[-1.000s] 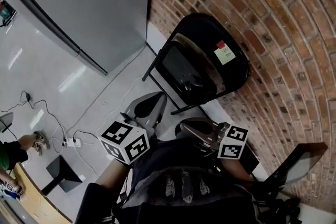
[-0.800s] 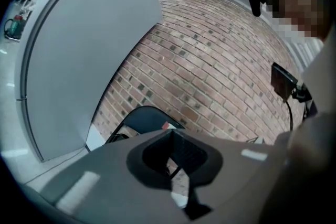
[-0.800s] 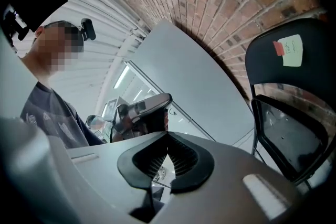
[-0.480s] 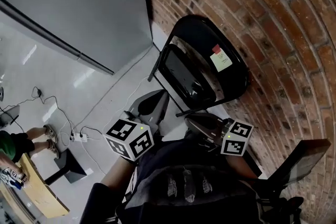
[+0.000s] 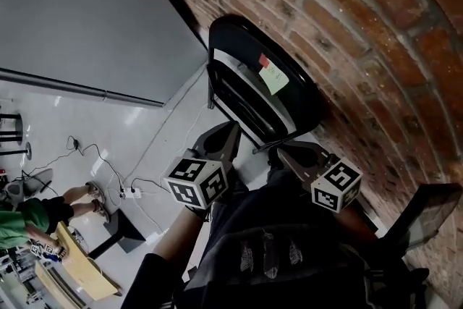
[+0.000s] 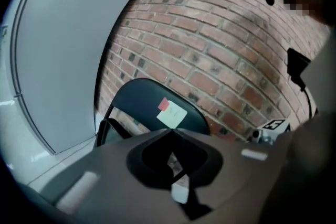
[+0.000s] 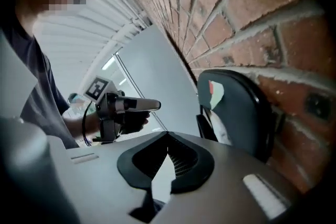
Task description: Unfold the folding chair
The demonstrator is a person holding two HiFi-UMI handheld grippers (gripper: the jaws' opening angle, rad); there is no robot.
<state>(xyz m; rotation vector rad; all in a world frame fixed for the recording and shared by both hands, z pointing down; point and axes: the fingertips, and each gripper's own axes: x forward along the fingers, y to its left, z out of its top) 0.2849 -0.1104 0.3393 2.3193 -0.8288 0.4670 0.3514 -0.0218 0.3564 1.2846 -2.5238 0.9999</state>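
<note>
The folded black metal folding chair (image 5: 239,47) leans flat against a rough red brick wall (image 5: 347,25) with pale mortar lines. Its backrest is a smooth, rounded panel with a dull sheen, framed in thin black tube. A pale green paper sticky note (image 5: 274,77) with a small red tab at its upper corner sits on that panel. To the chair's left stands a plain, smooth grey panel (image 5: 87,11), and under it lies a glossy white floor (image 5: 87,119) crossed by thin cables.

The left gripper (image 6: 170,132) has its matte grey jaws pressed together on nothing. The right gripper (image 7: 167,135), ribbed on its inner pads, is likewise closed and empty. Both point at the chair from near it, without touching.
</note>
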